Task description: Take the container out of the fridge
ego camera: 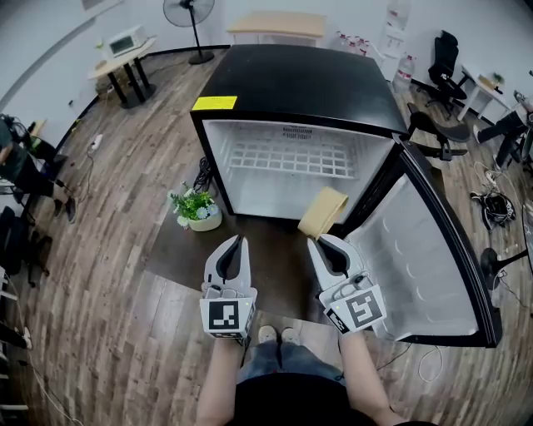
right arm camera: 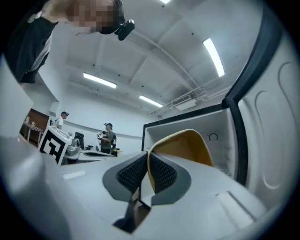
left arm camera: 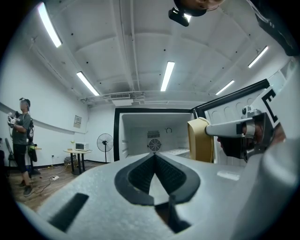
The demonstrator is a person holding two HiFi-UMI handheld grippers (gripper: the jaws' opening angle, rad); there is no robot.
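While the right tool (ego camera: 318, 243) is clamped narrow on the rim of the tan, thin-walled, rounded plastic container (ego camera: 323, 212), the container hangs tilted just outside the mouth of the fridge, low at its right side, beside the door hinge. In the right gripper view the dark ribbed pads (right arm camera: 161, 172) pinch the yellow-tan wall (right arm camera: 187, 145) between them, and its curved edge arches above the jaws. The container looks empty, with a lighter rim.

The left tool (ego camera: 240, 243) has its jaws together at the tips with nothing in them, and it is held level beside the right one, apart from the container.

The black compact fridge with a white interior (ego camera: 300, 83) stands open. The white wire shelf (ego camera: 291, 158) inside is bare. The white-lined door (ego camera: 425, 258) swings out to the right, close to the right tool. A small green potted plant in a white bowl (ego camera: 197, 208) sits on the wood-plank floor (ego camera: 108, 250), left of the fridge. A black pedestal fan (ego camera: 189, 12) stands well behind.
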